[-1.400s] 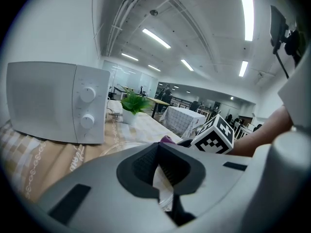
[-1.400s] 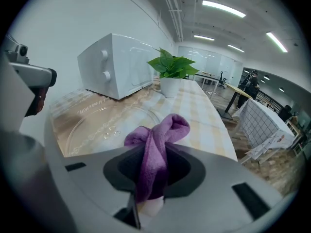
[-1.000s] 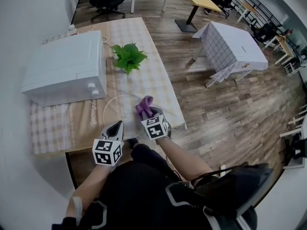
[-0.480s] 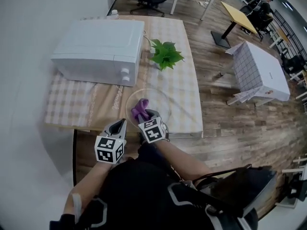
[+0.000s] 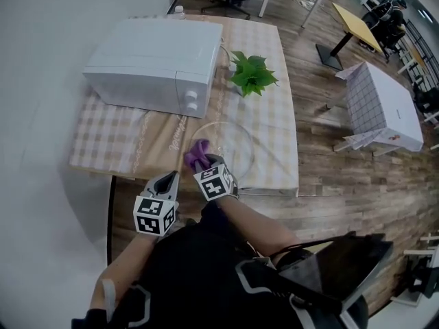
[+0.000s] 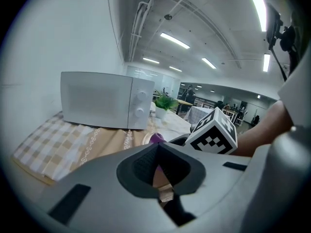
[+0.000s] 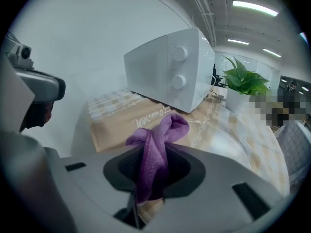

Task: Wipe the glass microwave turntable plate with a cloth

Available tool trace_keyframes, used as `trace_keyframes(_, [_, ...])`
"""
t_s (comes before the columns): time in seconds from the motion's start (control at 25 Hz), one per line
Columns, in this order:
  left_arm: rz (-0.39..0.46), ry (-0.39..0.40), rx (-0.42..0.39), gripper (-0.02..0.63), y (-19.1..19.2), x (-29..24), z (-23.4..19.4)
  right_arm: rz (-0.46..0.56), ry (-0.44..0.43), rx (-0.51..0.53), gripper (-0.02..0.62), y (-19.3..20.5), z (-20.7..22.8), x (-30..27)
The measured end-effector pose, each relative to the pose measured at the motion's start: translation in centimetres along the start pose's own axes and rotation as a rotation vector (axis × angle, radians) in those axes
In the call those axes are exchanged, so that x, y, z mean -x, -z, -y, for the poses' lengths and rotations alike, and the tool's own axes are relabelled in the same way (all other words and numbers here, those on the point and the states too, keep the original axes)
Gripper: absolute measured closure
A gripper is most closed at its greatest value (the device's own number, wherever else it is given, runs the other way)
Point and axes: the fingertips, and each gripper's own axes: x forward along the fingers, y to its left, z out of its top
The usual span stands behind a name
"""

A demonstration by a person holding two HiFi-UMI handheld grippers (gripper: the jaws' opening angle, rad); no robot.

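Note:
The clear glass turntable plate (image 5: 236, 148) lies flat on the checked tablecloth near the table's front edge; its rim (image 7: 228, 130) also shows in the right gripper view. My right gripper (image 5: 204, 162) is shut on a purple cloth (image 5: 197, 153), bunched up and sticking out of the jaws (image 7: 156, 141) at the plate's near left rim. My left gripper (image 5: 167, 181) hangs at the table's front edge, left of the plate, jaws closed together on nothing (image 6: 156, 165).
A white microwave (image 5: 152, 64) stands at the back left of the table, door shut. A potted green plant (image 5: 252, 75) sits to its right. Beyond the table's right edge is wooden floor with another covered table (image 5: 381, 107).
The view has shifted, so the table sits more central. My right gripper with the purple cloth stays at the plate's near left rim; the left gripper holds its place.

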Motion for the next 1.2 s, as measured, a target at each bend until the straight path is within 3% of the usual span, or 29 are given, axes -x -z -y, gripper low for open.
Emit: trace_keyframes(1.2, [-0.011,0.235,-0.091,0.602,-0.9,-4.2,8.5,-0.049,0.246,-0.193,0.494,7.3,10.8,6.9])
